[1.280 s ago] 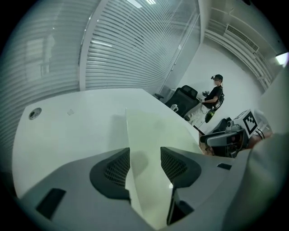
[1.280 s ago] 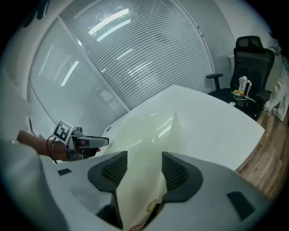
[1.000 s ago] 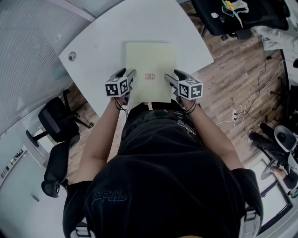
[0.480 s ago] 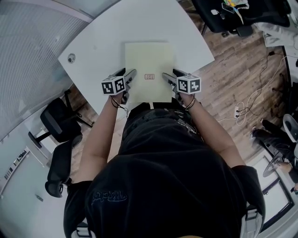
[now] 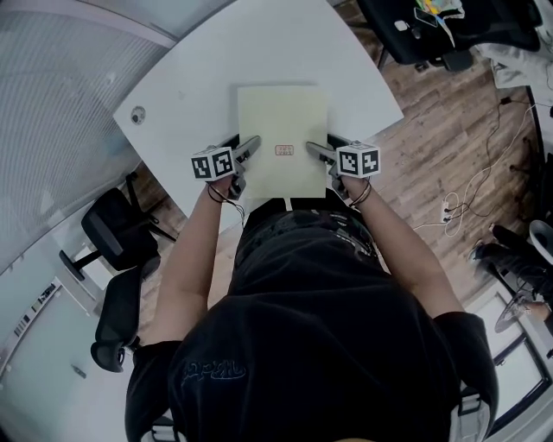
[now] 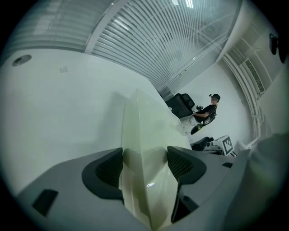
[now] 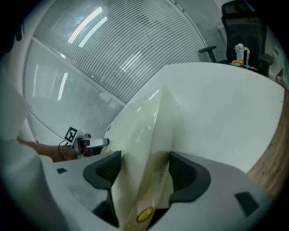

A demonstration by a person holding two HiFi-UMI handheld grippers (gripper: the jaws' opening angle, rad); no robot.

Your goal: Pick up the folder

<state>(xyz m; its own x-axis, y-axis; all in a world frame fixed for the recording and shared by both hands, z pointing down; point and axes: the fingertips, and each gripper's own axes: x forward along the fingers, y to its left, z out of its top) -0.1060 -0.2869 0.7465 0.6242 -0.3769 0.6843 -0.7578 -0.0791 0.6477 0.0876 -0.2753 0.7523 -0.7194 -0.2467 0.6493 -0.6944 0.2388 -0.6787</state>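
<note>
White curved worktop [image 5: 199, 78] takes up the far half of the head view, with wood floor [image 5: 449, 129] to its right and a ribbed glass wall [image 5: 60, 104] to its left. Black office chair [image 5: 112, 229] stands left, off the worktop's edge. A second chair [image 5: 432, 26] sits far right with clutter on it.

Pale yellow-green folder [image 5: 282, 121] is on the near part of the worktop, square to you, its near edge close to your body. Can't tell if it lies fully flat or is raised at the sides.

Your left claw [image 6: 145, 167] is on the folder's left edge at the near end. Its jaws are opening, and the folder fills the gap and touches both pads. Your right claw [image 7: 144, 173] is on the right edge, level with the left one. Its jaws are opening too, with the folder between the pads and touching both.

A seated person [image 6: 205, 113] shows well beyond the worktop in the left gripper view. Loose cables [image 5: 471, 186] lie on the floor, right.

Small red-printed label [image 5: 284, 150] is on the folder's top face between the claws, too small to read. Round grommet [image 5: 138, 113] is in the worktop, far left. Tiny yellow dot [image 7: 144, 215] marks the folder close to the right claw's camera.
</note>
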